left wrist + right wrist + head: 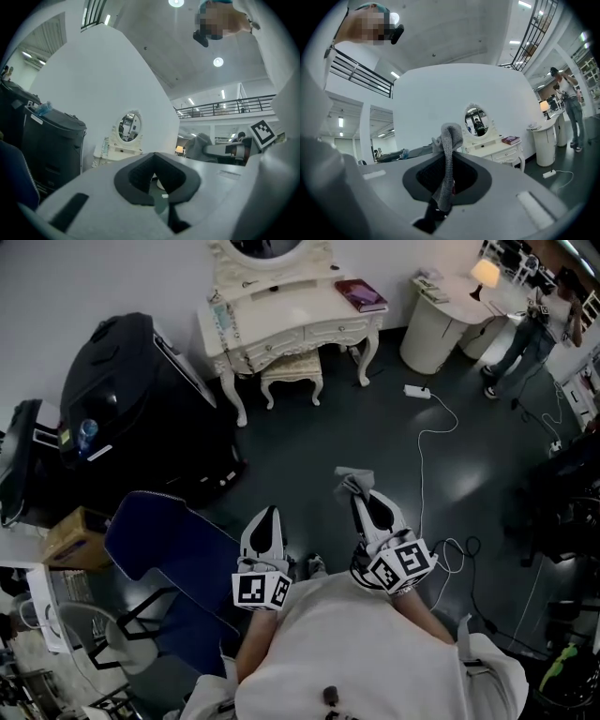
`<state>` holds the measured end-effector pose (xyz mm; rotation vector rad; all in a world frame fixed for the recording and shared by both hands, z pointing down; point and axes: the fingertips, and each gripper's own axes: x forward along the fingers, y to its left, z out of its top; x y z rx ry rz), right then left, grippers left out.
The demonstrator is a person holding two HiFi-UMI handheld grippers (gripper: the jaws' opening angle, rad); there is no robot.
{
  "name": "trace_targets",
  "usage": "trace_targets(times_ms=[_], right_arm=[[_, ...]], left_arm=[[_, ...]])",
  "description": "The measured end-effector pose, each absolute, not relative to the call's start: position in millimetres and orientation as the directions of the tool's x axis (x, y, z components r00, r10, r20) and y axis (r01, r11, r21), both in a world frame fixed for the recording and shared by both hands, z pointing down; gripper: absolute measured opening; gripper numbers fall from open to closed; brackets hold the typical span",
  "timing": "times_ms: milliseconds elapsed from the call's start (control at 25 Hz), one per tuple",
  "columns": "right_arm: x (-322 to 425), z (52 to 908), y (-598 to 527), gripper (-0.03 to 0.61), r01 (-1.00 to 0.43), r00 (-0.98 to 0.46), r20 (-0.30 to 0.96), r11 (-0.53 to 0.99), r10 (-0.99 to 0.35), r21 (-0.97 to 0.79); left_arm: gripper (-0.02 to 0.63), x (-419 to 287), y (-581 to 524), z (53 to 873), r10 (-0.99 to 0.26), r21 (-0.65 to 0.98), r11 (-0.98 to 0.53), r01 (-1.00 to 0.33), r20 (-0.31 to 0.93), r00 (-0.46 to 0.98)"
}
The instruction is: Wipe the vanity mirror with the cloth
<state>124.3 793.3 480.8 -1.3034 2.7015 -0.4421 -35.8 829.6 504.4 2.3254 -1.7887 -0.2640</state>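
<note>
Approach step, cloth (449, 140) pinched between clamped jaws of right gripper (446, 180), left gripper (158, 180) closed up and empty, vanity mirror (476, 121) well ahead across the floor, needing next a walk-up and cloth raised to glass, seen whole only in gripper views, cropped in head view.

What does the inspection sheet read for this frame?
Surface: dark floor; cream vanity table at its far side.
Job's things: vanity mirror on the vanity table, far from both grippers; grey cloth in the right gripper.
Clutter: dark red book on the vanity table; stool beneath it.
Grippers: left gripper jaws together, empty; right gripper jaws shut on the grey cloth.
Cables: white cable and power strip on the floor.
Surroundings: large black unit, blue chair, standing person.
</note>
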Motion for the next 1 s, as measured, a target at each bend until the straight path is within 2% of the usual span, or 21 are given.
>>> trace_targets(times_ms=[480,1000], right_arm=[[147.8,485.7,787.6,0.031,-0.806,-0.536,0.049,0.494,-0.843,-0.326],[143.3,470.8,693.0,0.031,-0.777,-0.581,0.009,0.552,-0.814,-0.302]], left_arm=[[0.003,1.9,806.4,505.0,-0.919,0.248,-0.383,-0.890,-0.005,0.394],[0.003,3.9,725.3,494.7,-0.946,0.224,-0.319,-0.921,-0.008,0.325]])
